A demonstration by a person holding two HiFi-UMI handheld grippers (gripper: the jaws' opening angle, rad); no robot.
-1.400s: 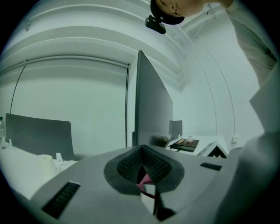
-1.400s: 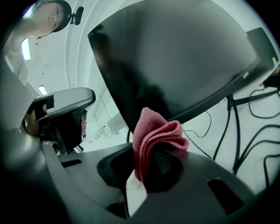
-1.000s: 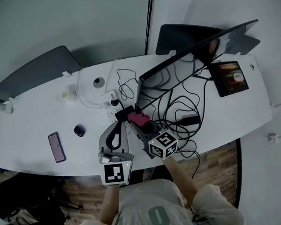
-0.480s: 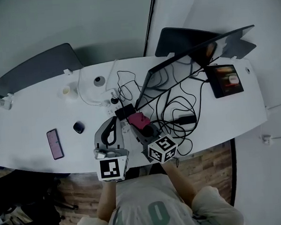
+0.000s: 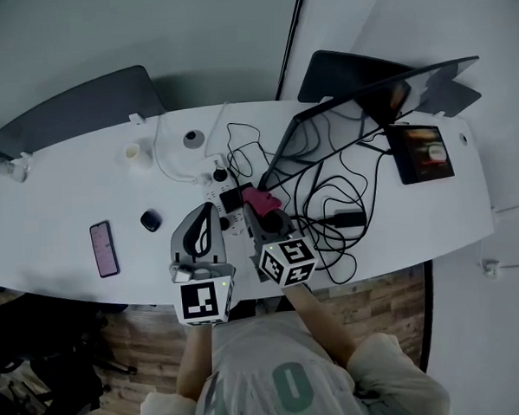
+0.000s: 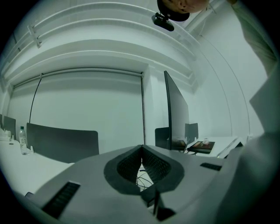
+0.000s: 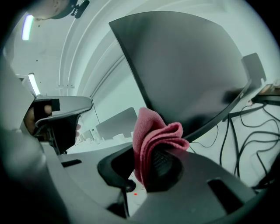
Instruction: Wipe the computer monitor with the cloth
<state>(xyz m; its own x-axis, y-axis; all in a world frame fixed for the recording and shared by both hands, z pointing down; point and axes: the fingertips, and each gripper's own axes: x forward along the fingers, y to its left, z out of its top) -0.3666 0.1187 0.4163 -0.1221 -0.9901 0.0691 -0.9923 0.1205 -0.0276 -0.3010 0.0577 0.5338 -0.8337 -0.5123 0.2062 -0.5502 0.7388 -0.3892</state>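
Note:
The dark monitor stands on the white desk, its screen filling the upper right gripper view and showing edge-on in the left gripper view. My right gripper is shut on a folded pink cloth, held just short of the screen's lower left corner; the cloth shows pink in the head view. My left gripper hovers beside it to the left, jaws shut with nothing between them.
Tangled black cables and a power strip lie under the monitor. A small tablet sits at the right, a phone, a dark mouse-like object and a cup at the left. Grey chairs stand behind the desk.
The head view has shifted, so the desk sits slightly differently in frame. Both grippers have drawn a little nearer to me; the right one still holds the pink cloth near the monitor's corner.

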